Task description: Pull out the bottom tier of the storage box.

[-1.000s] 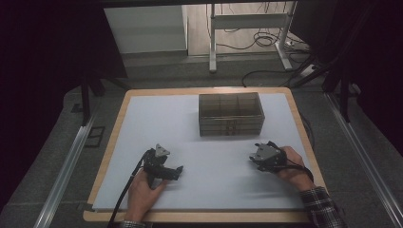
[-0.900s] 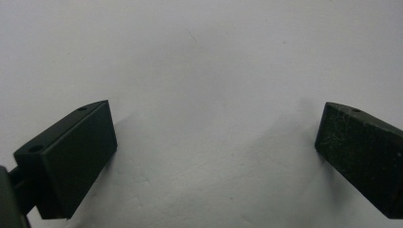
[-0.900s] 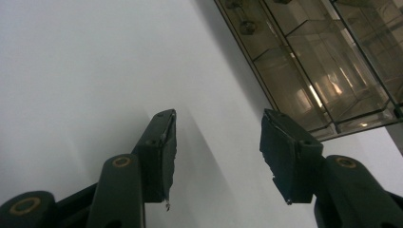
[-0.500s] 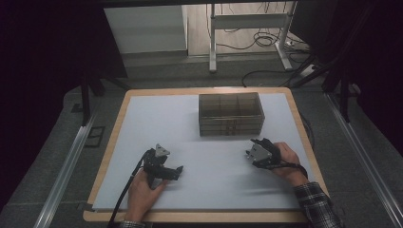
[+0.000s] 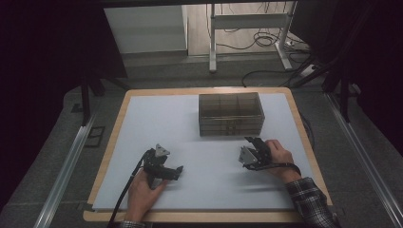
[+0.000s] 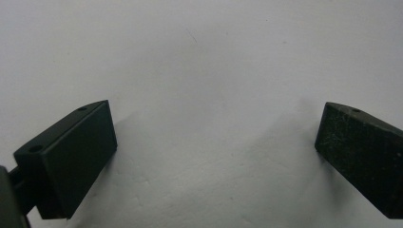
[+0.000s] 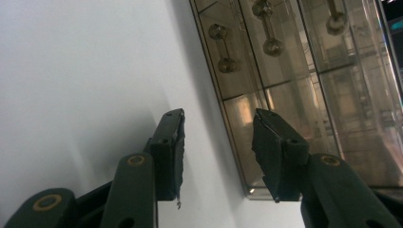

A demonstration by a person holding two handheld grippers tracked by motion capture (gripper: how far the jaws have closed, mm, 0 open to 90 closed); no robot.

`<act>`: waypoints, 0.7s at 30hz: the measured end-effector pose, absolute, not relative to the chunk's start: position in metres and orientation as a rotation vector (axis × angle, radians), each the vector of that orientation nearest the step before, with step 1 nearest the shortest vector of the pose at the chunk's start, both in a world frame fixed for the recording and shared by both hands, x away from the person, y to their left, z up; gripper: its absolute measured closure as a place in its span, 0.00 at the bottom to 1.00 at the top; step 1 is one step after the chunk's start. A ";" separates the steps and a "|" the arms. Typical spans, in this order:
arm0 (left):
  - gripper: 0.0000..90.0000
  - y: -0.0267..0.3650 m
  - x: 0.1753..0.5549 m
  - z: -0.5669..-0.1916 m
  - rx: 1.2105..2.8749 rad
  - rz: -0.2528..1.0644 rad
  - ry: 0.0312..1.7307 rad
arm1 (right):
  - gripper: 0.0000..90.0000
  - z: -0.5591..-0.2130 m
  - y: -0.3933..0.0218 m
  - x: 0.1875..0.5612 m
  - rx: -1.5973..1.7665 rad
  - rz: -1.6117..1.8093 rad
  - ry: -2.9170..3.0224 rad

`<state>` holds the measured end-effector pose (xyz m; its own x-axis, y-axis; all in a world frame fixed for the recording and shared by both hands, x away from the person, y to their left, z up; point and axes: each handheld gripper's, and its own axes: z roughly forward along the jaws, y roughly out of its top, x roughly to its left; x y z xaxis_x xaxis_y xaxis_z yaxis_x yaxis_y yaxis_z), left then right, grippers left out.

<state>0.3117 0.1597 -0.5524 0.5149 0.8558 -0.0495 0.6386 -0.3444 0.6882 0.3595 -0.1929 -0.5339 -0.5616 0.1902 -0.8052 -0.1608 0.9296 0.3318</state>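
The right gripper [image 7: 218,156] is nearing the clear drawer box [image 7: 294,85], whose front lies just beyond its jaws; they have just been closing, with nothing between them. Next, I judge, it must line up on a drawer knob [image 7: 223,45]. The left gripper [image 6: 214,156] rests wide open on the desk [image 5: 157,118]. The drawers' contents are hard to make out.

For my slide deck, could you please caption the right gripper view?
Right tool, jaws apart with nothing between them, nears the front of a clear drawer cabinet on the white tabletop.
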 end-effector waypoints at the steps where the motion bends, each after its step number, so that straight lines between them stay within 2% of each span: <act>1: 0.00 0.160 0.312 -0.552 2.098 0.424 1.213 | 0.62 -0.536 -0.190 0.361 -0.008 0.441 2.100; 11: 0.00 0.160 0.312 -0.552 2.097 0.424 1.214 | 0.64 -0.542 -0.175 0.366 -0.065 0.379 2.054; 21: 0.00 0.160 0.312 -0.552 2.097 0.424 1.214 | 0.74 -0.552 -0.154 0.378 -0.141 0.254 1.979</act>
